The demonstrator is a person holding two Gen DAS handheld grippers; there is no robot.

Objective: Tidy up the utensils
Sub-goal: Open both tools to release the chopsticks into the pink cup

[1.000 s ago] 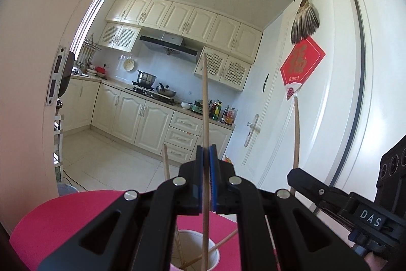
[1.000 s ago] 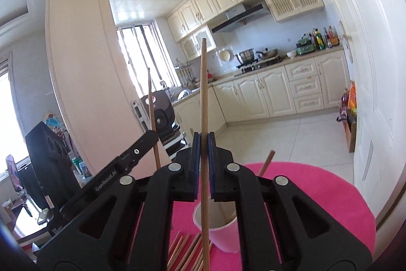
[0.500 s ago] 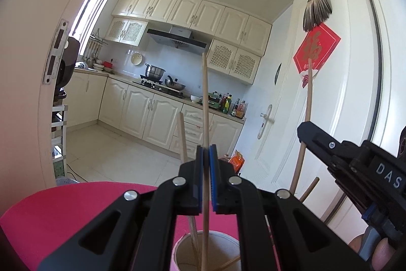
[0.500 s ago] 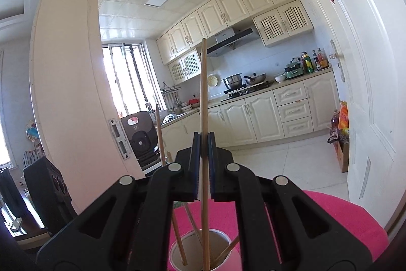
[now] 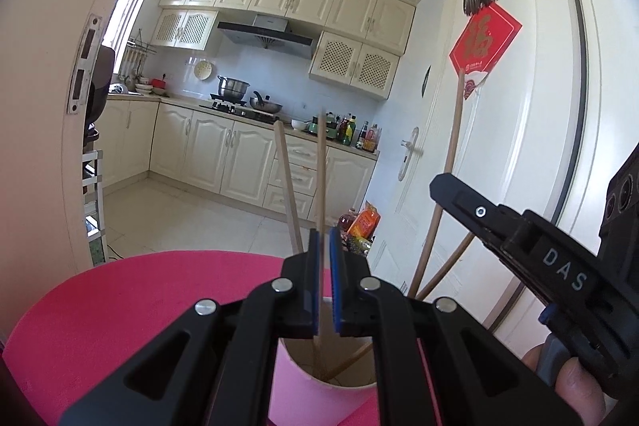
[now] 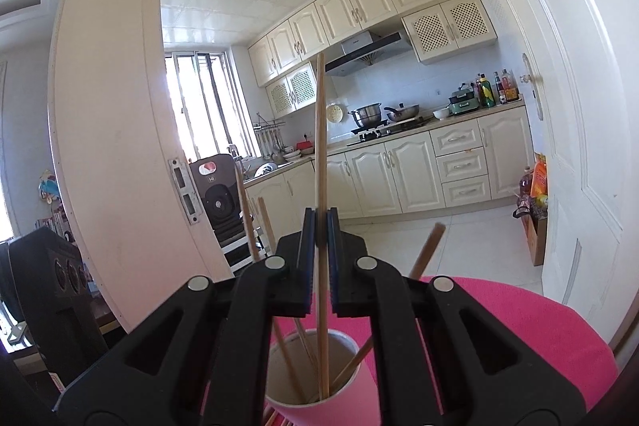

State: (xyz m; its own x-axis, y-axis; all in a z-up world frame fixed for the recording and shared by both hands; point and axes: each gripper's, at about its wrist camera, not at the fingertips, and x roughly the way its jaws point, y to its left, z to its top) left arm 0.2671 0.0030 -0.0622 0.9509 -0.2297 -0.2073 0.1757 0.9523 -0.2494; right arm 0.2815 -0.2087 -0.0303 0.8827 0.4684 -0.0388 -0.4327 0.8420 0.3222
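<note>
My left gripper [image 5: 324, 280] has its pads slightly parted; a blurred chopstick [image 5: 320, 186] stands between them, loose, its lower end in the pink cup [image 5: 319, 392]. My right gripper [image 6: 318, 262] pinches another chopstick [image 6: 320, 130] upright, its tip down inside the cup [image 6: 319, 406] on the pink table [image 6: 539, 330], among other chopsticks.

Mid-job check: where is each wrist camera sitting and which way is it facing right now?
Left wrist: behind the left gripper, looking along its fingers into the cup, stove wall behind; the right gripper and a fingertip show.
Right wrist: behind the right gripper, over the same cup, facing the window and cabinets.
Shared: cup, chopsticks, pink table, stove.
</note>
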